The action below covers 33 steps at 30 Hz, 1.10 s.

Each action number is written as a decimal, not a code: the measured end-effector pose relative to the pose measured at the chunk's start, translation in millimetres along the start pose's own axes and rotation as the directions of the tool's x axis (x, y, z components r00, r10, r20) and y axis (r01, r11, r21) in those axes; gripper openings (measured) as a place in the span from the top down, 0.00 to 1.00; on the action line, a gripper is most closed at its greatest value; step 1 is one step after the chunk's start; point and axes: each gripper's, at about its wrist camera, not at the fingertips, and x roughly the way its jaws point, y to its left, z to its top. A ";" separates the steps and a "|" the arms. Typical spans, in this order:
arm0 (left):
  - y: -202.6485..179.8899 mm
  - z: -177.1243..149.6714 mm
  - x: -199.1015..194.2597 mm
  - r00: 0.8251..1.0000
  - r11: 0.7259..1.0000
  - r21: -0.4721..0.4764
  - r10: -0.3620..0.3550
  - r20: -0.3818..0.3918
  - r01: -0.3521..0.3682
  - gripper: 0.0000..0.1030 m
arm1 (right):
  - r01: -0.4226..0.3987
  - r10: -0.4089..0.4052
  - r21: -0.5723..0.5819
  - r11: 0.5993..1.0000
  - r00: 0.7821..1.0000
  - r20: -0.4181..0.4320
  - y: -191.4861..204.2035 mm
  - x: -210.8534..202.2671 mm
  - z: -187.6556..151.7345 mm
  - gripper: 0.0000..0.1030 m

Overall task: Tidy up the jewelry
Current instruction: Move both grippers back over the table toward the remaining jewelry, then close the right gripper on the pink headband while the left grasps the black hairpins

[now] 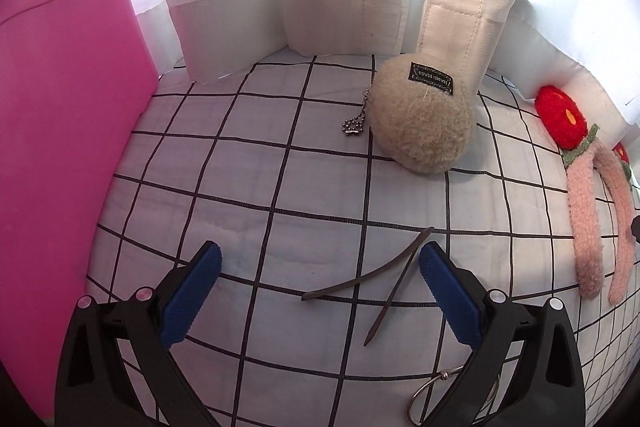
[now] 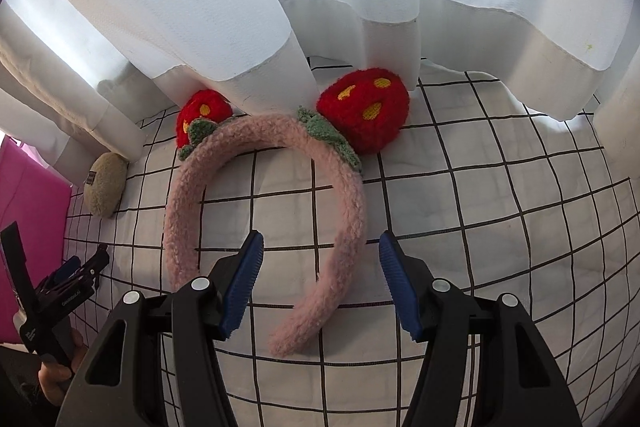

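Observation:
A fluffy pink headband (image 2: 344, 227) with two red strawberry ears (image 2: 364, 115) lies on the grid-patterned cloth (image 2: 500, 227). My right gripper (image 2: 320, 251) is open, its jaws on either side of the headband's right leg, not touching it. My left gripper (image 1: 320, 263) is open and empty above a thin dark hair stick or cord (image 1: 384, 279). A beige plush pompom keychain (image 1: 424, 115) with a ball chain (image 1: 356, 119) lies farther back. The headband also shows at the right of the left wrist view (image 1: 588, 227). A metal key ring (image 1: 428, 395) lies by the left gripper's right finger.
White curtains (image 2: 320, 7) hang down onto the back of the cloth. A pink panel (image 1: 60, 127) stands on the left. The left gripper and the hand holding it show at the left edge of the right wrist view (image 2: 60, 291).

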 end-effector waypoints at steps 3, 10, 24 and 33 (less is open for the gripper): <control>-1.3 -3.7 -0.2 1.000 1.000 0.000 0.001 0.019 -0.001 0.05 | 0.030 -0.030 -0.010 0.999 1.000 -0.006 0.9 9.2 3.5 0.44; -4.3 -8.2 -2.5 1.000 1.000 0.016 -0.006 0.026 0.005 0.05 | 0.069 -0.069 -0.045 0.997 0.998 -0.012 11.3 30.2 14.3 0.40; -5.1 -5.0 0.7 1.000 1.000 0.016 -0.001 0.019 0.001 0.05 | 0.158 -0.148 -0.182 0.971 0.987 0.066 36.1 38.4 1.9 0.44; -15.4 -16.9 -11.9 0.997 0.994 0.098 -0.058 0.054 0.052 0.42 | 0.148 -0.136 -0.164 0.975 0.987 0.086 38.3 27.3 -21.5 0.90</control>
